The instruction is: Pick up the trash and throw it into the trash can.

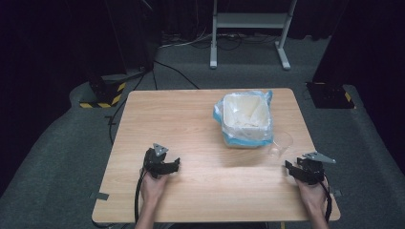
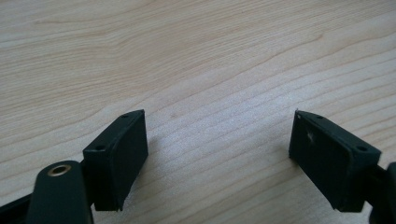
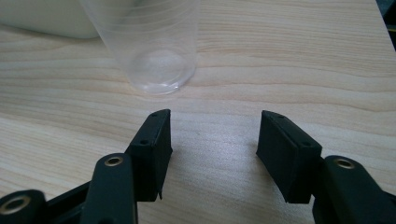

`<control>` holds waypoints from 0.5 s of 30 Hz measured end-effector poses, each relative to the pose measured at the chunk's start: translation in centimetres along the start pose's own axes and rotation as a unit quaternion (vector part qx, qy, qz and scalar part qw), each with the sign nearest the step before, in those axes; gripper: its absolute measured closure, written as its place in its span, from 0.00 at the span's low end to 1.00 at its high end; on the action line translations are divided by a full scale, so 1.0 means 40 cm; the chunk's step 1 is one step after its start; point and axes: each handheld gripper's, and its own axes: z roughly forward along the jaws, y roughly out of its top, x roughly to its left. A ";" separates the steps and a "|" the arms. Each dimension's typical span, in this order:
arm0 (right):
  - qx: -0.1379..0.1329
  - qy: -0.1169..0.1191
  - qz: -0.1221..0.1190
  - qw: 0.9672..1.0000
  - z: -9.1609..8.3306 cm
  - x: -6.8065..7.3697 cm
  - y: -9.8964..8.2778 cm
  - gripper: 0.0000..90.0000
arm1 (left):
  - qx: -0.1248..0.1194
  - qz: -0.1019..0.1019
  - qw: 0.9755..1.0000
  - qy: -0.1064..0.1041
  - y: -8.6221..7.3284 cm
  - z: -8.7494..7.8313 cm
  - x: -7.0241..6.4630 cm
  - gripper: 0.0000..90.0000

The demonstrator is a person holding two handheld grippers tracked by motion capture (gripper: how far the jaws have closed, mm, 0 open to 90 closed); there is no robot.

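Both grippers empty, the clear cup waiting just ahead of the right one.

The right gripper holds its jaws wide with only bare table between them, likely lined up on the clear plastic cup, which stands upright just beside the lined bin. The left gripper, well apart from that bin, also gapes over bare wood.
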 end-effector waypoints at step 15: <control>-0.046 0.053 0.028 0.997 -0.067 -0.017 0.024 0.61 | 0.000 0.000 1.000 0.000 0.000 0.000 0.000 0.21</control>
